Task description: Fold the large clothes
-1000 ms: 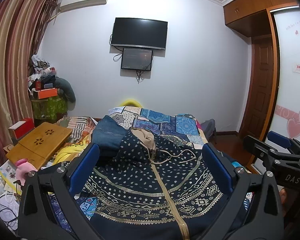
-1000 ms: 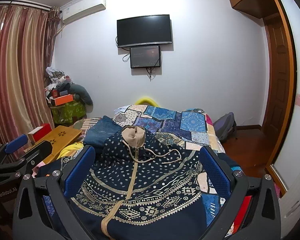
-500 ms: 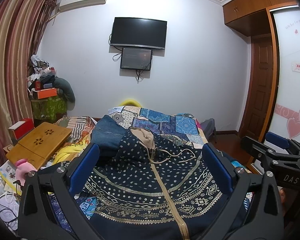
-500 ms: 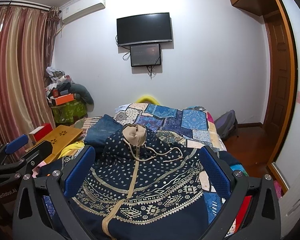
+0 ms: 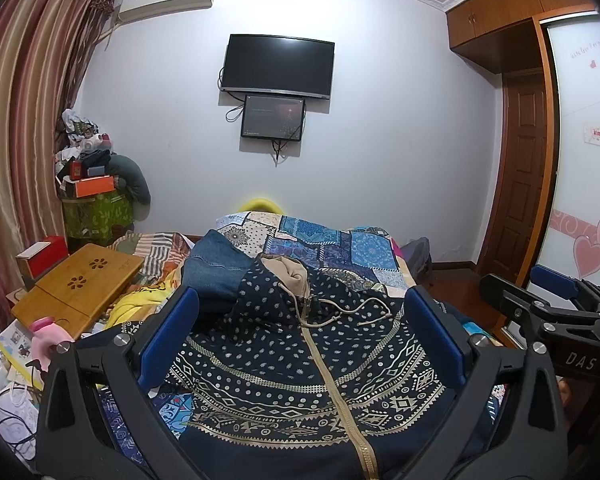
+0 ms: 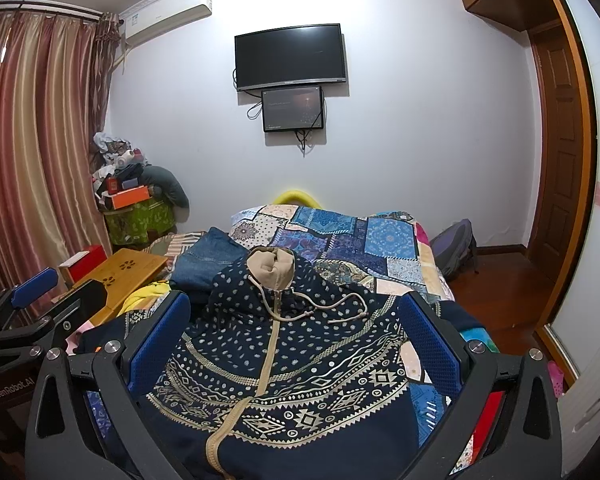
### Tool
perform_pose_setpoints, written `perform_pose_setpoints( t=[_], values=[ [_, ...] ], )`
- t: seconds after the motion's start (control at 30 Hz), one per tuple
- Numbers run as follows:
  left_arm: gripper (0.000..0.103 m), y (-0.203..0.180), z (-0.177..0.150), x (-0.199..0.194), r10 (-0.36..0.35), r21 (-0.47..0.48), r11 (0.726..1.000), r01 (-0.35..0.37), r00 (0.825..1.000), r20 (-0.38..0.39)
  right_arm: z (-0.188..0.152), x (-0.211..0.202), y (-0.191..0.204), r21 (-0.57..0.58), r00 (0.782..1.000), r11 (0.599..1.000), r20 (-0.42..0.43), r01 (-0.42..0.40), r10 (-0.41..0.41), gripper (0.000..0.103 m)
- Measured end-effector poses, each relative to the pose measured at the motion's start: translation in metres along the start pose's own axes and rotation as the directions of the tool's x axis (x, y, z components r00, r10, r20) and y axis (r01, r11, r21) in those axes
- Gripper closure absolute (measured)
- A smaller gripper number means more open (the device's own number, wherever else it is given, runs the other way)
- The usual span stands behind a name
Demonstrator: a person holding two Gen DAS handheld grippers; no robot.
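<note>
that navy patterned hoodie [image 5: 300,368] is lying zipped up, front side up, on the bed [image 5: 340,248], hood toward the far wall. your left gripper [image 5: 300,340] and right gripper [image 6: 292,340] both hover over it, jaws wide open, empty. looks thick, soft, floppy, so i'd pinch the side edges or shoulders, not the drawstrings [image 5: 352,308].

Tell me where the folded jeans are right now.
In both wrist views the folded jeans lie on the bed's left side, just behind the navy patterned hoodie's hood, between the wooden lap desk and the patchwork quilt.
</note>
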State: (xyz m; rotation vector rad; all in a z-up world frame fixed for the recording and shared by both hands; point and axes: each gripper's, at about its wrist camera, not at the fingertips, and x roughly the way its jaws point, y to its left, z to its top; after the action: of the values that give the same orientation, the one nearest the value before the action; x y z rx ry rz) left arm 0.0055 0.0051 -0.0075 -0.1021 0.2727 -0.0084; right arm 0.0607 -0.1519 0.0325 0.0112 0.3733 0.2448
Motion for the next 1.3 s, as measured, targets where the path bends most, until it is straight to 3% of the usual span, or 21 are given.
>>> perform_pose_setpoints(
  t=[0.57,0.93,1.13,1.3],
  values=[
    [0.0,0.004,0.002,0.002,0.008,-0.002,1.0,-0.008,1.0,-0.007,-0.001,0.009,-0.001,0.012,1.0,1.0,-0.028,-0.008,0.008,0.0],
    [0.0,0.013,-0.003,0.025,0.011,-0.014,1.0,-0.011,0.999,-0.04,0.0,0.028,-0.002,0.008,0.998,1.0,-0.069,0.004,-0.004,0.0],
    [0.0,0.034,0.001,0.041,0.051,-0.025,0.998,-0.052,0.998,-0.037,0.003,0.048,-0.001,-0.005,0.995,1.0,-0.098,0.024,-0.025,0.0],
    [0.0,0.071,0.007,0.057,0.144,-0.049,0.988,-0.145,0.989,-0.019,0.006,0.072,-0.003,-0.033,0.991,0.998,-0.116,0.059,-0.062,0.0]
  ],
)
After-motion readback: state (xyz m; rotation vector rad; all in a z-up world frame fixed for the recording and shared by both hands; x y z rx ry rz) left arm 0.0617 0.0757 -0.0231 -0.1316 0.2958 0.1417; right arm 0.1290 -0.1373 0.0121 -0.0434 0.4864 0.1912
